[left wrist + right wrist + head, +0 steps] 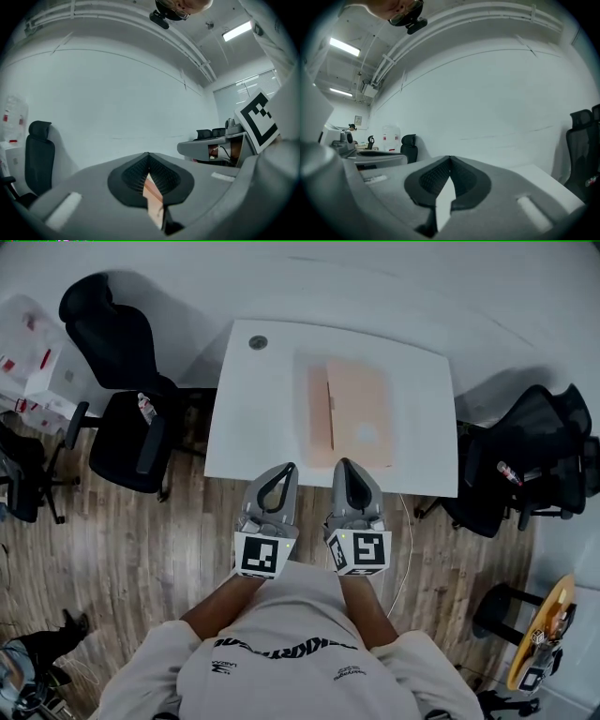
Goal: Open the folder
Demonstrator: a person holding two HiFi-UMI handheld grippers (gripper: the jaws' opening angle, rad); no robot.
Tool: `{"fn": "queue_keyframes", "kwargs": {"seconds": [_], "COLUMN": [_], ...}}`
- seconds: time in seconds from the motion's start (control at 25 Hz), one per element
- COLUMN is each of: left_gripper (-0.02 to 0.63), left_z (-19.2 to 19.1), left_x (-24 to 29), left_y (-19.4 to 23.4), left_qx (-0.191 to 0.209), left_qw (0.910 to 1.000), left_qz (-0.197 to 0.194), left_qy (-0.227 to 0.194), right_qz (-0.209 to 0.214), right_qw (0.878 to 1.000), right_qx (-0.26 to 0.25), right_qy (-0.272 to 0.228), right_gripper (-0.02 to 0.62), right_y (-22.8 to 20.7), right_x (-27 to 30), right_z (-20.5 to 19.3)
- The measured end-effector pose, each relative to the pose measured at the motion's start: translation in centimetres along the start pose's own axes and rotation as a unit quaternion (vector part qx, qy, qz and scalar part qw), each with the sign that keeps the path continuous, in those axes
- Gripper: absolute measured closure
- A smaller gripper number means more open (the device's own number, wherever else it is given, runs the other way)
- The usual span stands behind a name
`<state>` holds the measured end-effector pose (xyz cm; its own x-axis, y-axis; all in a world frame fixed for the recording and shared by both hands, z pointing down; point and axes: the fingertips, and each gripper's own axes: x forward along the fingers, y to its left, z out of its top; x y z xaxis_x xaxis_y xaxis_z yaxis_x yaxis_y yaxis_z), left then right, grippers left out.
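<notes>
Folder (349, 413) — pale pink, closed — lies flat near the middle of the white table (246, 427). Left gripper (289, 468) and right gripper (343, 465) are held side by side at the table's near edge, tips close to the folder's near end. Both pairs of jaws are pressed together with nothing between them. Black chair (122, 381) stands at the table's left side.

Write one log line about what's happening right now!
stage: not started | folder: closed, flat on table | left gripper: shut, empty, near table edge | right gripper: shut, empty, near table edge
</notes>
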<state>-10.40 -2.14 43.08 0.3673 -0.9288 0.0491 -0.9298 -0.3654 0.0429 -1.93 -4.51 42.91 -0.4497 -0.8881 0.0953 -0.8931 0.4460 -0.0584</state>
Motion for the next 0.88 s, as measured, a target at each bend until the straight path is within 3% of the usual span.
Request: {"fn": "queue_keyframes", "kwargs": {"seconds": [0.4,0.88], "left_gripper": [0.615,0.615], "left_z": [-1.7,-4.3], "left_x": [4.8,8.6], "left_y": [2.9,3.3], "left_qx": [0.000,0.003], "left_qw": [0.9993,0.9991], "left_qz": [-0.035,-0.018], "left_qy": [0.014,0.038], "right_qz": [-0.023,-0.021], "right_qw": [0.999,0.996], "right_qx": [0.013,0.015], "right_qy": [0.024,0.081], "right_gripper": [0.597,0.597], "right_y": [-0.8,-3.5], "right_x": [5.9,9.7], "right_z": [-1.3,-4.4]}}
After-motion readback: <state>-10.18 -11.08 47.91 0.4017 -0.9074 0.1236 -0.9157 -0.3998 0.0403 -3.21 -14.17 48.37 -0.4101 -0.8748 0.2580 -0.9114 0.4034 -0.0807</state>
